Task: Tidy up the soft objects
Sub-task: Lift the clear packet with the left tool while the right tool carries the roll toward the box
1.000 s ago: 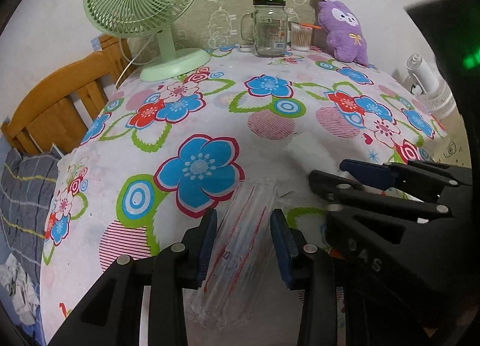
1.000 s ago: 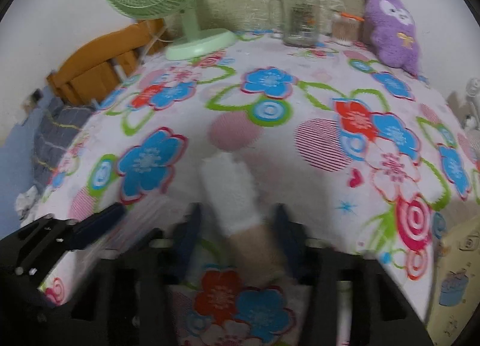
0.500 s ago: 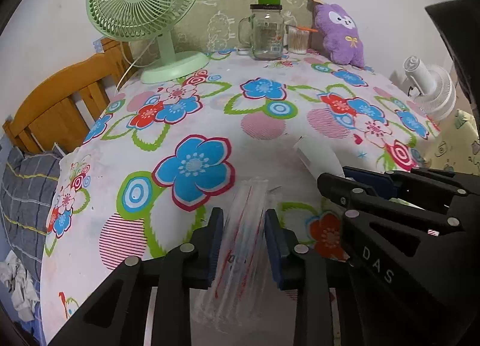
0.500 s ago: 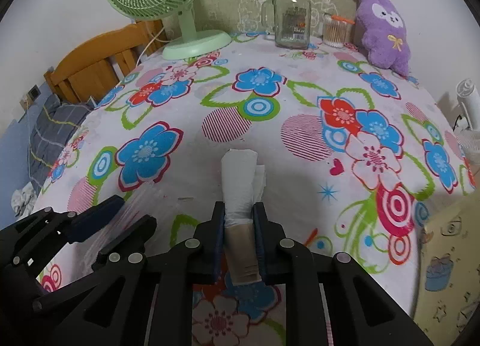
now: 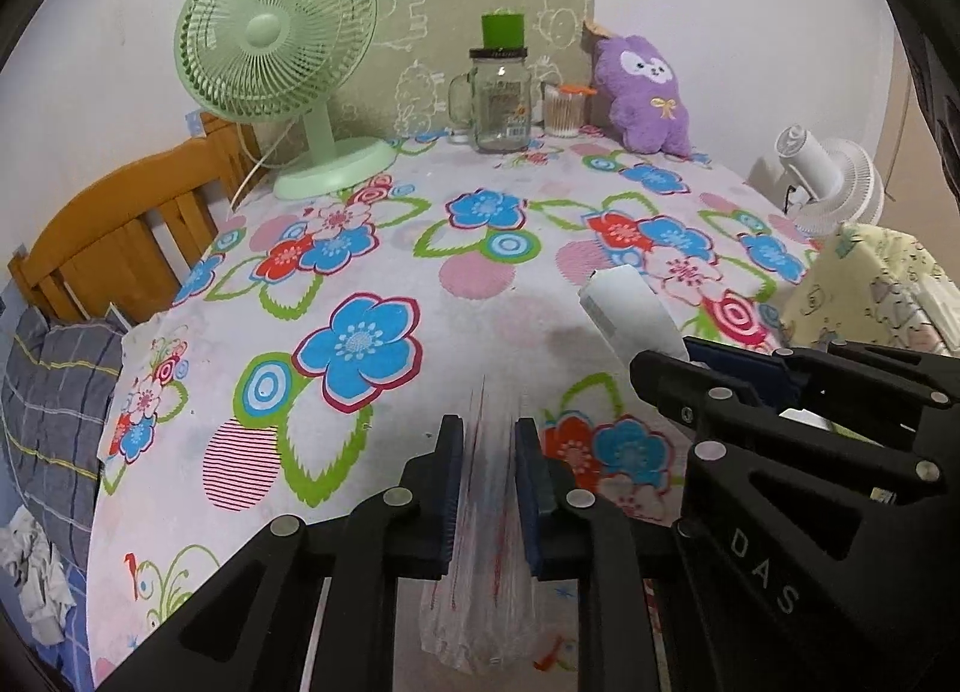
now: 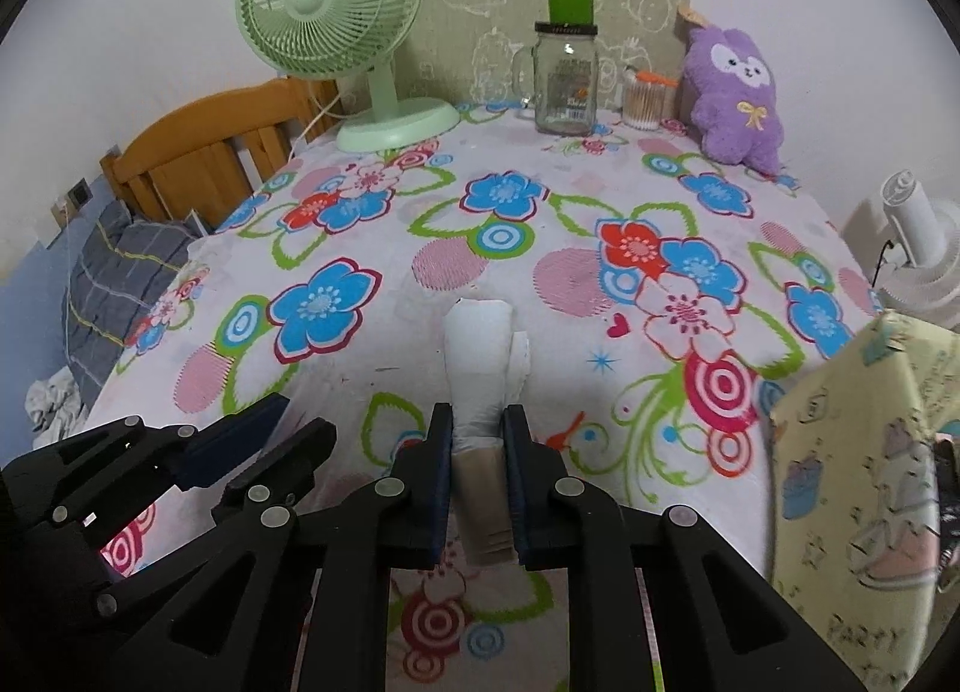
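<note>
My left gripper (image 5: 487,440) is shut on a clear plastic bag with red stripes (image 5: 489,512), held just above the flowered tablecloth (image 5: 360,344). My right gripper (image 6: 477,428) is shut on a folded white and tan sock (image 6: 480,356), which juts forward past the fingertips. In the left wrist view the right gripper (image 5: 678,362) sits close on the right with the white sock (image 5: 624,308) sticking out of it. In the right wrist view the left gripper (image 6: 288,422) shows at the lower left. A purple plush toy (image 6: 735,92) stands at the table's back right.
A green desk fan (image 5: 282,86), a glass mug jar with a green lid (image 5: 501,86) and a cotton-swab cup (image 5: 564,110) stand along the back. A wooden bed frame (image 5: 114,236) is at the left. A yellow patterned box (image 6: 864,452) and a white fan (image 6: 918,254) are at the right.
Both grippers have closed, the left on the clear bag and the right on the sock. Both have lifted and pulled back a little towards the near edge.
</note>
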Available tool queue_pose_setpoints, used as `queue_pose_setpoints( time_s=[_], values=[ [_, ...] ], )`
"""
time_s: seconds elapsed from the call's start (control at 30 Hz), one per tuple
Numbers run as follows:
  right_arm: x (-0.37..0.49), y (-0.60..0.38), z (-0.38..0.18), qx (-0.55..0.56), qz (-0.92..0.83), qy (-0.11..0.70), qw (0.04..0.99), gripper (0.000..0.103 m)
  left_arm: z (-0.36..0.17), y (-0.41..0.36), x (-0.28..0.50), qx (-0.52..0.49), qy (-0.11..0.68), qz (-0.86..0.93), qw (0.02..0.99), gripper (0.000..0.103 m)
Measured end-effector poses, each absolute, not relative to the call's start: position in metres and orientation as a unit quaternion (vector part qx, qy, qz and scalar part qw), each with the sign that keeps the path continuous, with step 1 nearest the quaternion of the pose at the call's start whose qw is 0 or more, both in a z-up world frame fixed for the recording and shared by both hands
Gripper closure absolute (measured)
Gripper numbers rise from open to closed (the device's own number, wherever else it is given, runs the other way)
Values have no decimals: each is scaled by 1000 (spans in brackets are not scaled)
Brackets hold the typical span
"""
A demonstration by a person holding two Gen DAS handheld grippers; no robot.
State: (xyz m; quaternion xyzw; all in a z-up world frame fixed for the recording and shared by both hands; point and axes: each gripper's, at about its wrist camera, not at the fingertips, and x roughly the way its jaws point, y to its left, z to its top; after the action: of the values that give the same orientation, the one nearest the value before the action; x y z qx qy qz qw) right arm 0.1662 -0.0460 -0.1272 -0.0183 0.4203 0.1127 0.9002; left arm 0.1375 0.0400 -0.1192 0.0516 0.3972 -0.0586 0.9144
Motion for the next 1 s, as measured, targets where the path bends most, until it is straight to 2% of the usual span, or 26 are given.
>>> queue_pose_setpoints(
  time_s=[1.0],
  values=[
    [95,-112,-30,-12,84,334,939,84,-29,-31,80,72,309,-91,944,88]
  ],
)
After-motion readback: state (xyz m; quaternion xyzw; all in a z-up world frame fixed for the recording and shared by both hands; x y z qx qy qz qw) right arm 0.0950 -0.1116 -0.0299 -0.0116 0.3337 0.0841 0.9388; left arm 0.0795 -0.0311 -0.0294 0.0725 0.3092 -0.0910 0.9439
